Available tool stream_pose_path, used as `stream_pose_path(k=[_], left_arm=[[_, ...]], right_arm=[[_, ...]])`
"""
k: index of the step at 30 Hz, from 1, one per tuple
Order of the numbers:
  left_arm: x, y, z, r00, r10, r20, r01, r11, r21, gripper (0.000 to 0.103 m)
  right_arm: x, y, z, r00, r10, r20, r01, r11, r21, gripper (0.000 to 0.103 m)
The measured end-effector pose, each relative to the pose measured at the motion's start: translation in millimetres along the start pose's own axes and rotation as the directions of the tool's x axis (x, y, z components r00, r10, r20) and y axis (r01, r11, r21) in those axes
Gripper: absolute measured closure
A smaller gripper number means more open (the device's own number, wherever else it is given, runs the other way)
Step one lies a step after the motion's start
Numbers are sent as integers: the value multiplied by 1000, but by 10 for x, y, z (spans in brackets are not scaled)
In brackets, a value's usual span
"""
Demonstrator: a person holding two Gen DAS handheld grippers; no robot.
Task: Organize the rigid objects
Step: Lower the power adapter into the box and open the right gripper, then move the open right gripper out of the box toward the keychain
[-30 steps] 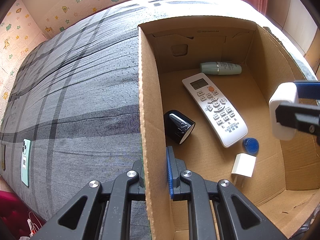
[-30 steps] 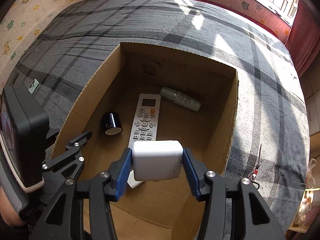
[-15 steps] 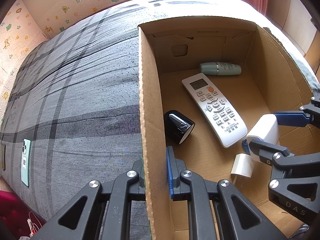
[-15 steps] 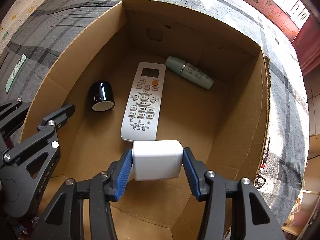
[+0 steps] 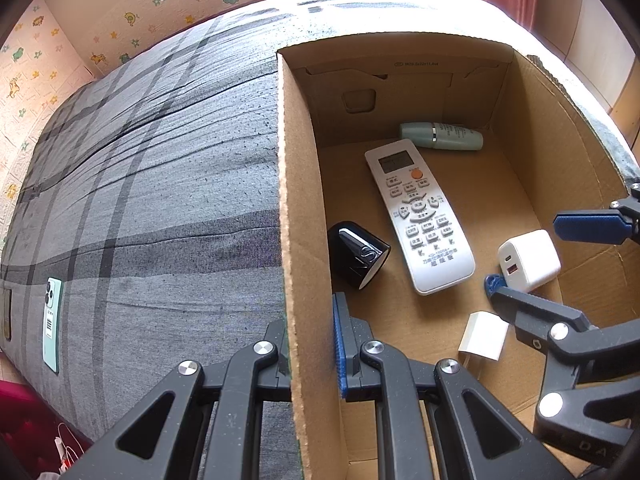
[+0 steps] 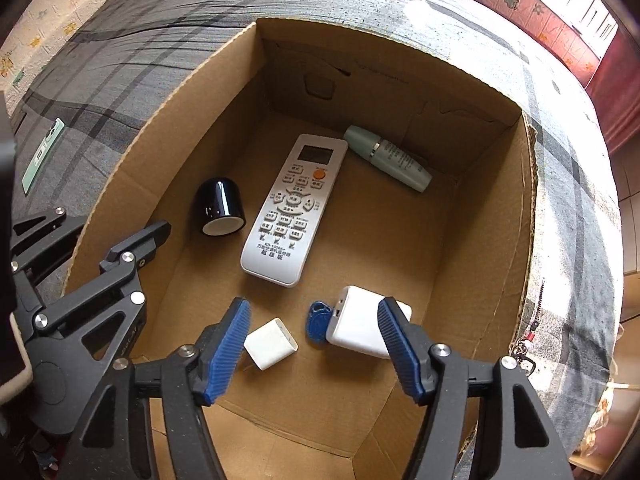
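1. Right gripper (image 6: 314,348) is nearest, deep in the cardboard box (image 6: 496,216) & pointing down; its jaws have just been opening & now stand wide; nothing is squeezed.
2. Big white charger (image 6: 360,326) lies on the box floor btwn the jaws, touching the right pad, prob. just let go; it leans on a blue tag (image 6: 318,320).
3. Small white plug (image 6: 270,344) lies just beside the left pad.
4. Left gripper (image 5: 312,356) is clamped shut on the box's side wall; I think that keeps the box from sliding.
5. Next come the remote (image 6: 296,208) & black cap (image 6: 220,206); farthest is the green bottle (image 6: 388,158) by the back wall.
6. Green phone (image 5: 52,322) waits outside on the grey bed (image 5: 160,200); maybe it goes in next.
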State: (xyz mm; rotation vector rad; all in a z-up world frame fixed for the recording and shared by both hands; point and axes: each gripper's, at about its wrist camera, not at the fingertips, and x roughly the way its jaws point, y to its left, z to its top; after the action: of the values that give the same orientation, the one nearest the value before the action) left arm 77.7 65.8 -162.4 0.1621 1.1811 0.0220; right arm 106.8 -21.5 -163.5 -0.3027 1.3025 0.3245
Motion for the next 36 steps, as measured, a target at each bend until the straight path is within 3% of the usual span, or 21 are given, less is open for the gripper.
stream_pose_path(k=[6,17,20,28,36], left_arm=[[2,6,13,1000,0,-1,0,1000,-2,89],[-2,-4,10,1000,5,-1,-5,1000,3,89],[-8,-3,10,1000,5,-1,-5,1000,3,89],[-8,0,10,1000,6,-1,-6,1000,4,89],[-3,-10,10,1000,7,-2,-7,1000,4,89]], right_arm=[[-196,-21,-34,998,-45,48,46,999,-3,17],[-471,-141,-98,992,-43,116,40,999,34,11],[-577,-193,-118,990,-41,138,36,999,38,2],[-797,-433,-190,982,-62,181,50,996,72,0],[-908,-972,-335,973,-131,190,100,982,163,0]])
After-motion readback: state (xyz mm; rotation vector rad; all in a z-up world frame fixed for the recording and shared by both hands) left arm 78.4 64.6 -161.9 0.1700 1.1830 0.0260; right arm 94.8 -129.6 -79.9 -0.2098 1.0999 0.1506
